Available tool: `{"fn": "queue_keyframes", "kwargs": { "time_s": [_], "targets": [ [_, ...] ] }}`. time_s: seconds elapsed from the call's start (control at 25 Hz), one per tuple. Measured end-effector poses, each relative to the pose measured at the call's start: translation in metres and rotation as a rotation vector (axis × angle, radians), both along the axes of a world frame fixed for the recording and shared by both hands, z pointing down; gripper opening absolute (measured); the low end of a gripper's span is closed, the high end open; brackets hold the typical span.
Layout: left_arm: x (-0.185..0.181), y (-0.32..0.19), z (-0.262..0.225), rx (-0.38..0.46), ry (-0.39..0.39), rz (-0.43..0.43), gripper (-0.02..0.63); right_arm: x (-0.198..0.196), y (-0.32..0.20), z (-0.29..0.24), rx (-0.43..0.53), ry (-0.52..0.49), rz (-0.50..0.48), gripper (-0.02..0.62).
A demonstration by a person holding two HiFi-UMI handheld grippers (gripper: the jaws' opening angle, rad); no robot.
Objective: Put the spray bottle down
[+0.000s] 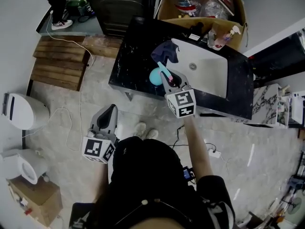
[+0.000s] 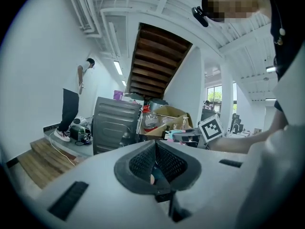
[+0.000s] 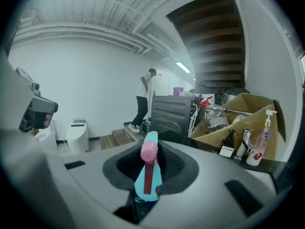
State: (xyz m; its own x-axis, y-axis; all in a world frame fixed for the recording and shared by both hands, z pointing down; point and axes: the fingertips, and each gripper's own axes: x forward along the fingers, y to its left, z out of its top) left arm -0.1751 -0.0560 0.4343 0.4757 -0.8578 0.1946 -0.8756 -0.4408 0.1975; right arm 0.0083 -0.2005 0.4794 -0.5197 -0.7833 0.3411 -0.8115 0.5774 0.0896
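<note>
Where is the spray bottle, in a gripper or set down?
Held: right gripper clamps the spray bottle below its head, over the counter; contact with it cannot be told.

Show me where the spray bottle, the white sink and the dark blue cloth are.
spray bottle [image 3: 141,184], right gripper view, its teal head
white sink [image 1: 209,73], head view, bare basin floor
dark blue cloth [image 1: 164,51], head view, its middle

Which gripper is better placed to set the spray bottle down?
Right. The right gripper holds the spray bottle above the black counter beside the sink. The left gripper is shut, empty, low over the floor, short of the counter.
</note>
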Motion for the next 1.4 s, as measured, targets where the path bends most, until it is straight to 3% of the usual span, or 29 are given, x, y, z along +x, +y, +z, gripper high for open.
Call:
{"fn": "queue_keyframes", "kwargs": {
  "time_s": [0.24, 0.6, 0.84, 1.0, 1.16, 1.4],
  "targets": [
    [-0.002, 0.001, 0.002, -0.008, 0.007, -0.025, 0.005, 0.000, -0.014, 0.007, -0.023, -0.036, 0.004, 0.077],
    [0.011, 0.000, 0.002, -0.010, 0.008, 0.010, 0.005, -0.007, -0.019, 0.004, -0.040, -0.017, -0.025, 0.087],
    [0.012, 0.001, 0.002, -0.005, 0.007, 0.025, 0.005, -0.007, -0.013, 0.007, -0.061, -0.009, -0.027, 0.199],
    [0.014, 0.001, 0.001, -0.007, 0.007, 0.034, 0.005, 0.018, 0.001, 0.003, -0.075, -0.060, 0.039, 0.207],
    [0.023, 0.001, 0.005, -0.012, 0.009, 0.070, 0.005, 0.052, 0.039, -0.003, -0.096, -0.145, 0.122, 0.196],
    [0.054, -0.003, 0.005, -0.005, 0.017, 0.162, 0.005, 0.096, 0.113, -0.020, -0.074, -0.235, 0.262, 0.066]
  ]
}}
